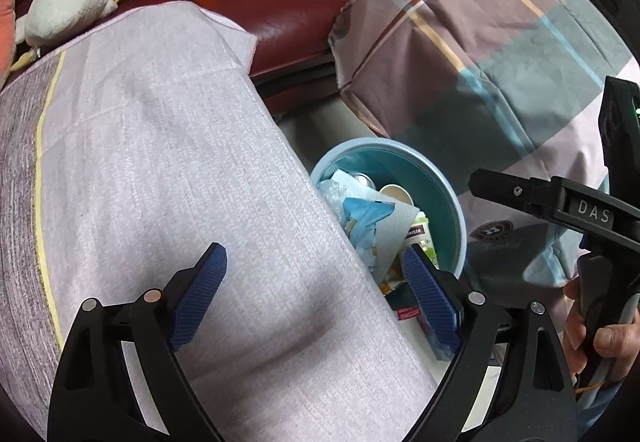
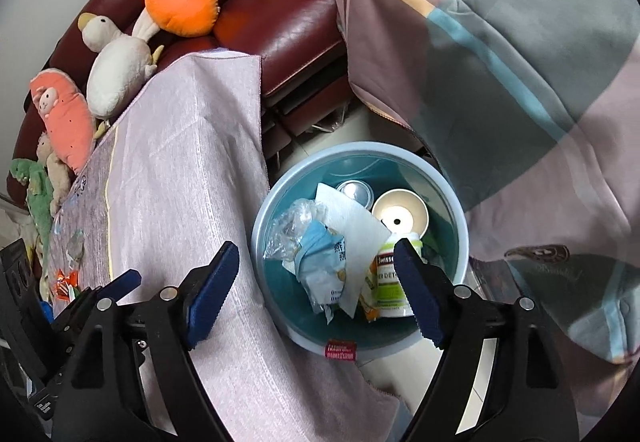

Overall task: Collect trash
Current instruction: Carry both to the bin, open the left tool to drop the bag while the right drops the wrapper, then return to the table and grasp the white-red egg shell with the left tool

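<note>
My right gripper [image 2: 320, 274] hangs released above the bin [image 2: 460, 214] of trash; my left gripper [image 1: 316, 282] gapes empty over the tablecloth [image 1: 160, 162].

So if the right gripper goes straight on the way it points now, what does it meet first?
Probably the trash in the bin: the open right gripper points down at the white paper and the crumpled blue wrapper on top. Depth is unclear, so which comes first is uncertain.

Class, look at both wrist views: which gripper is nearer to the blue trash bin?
Right. The right gripper hangs open directly over the bin. The left gripper sits mostly over the cloth-covered table beside it.
</note>
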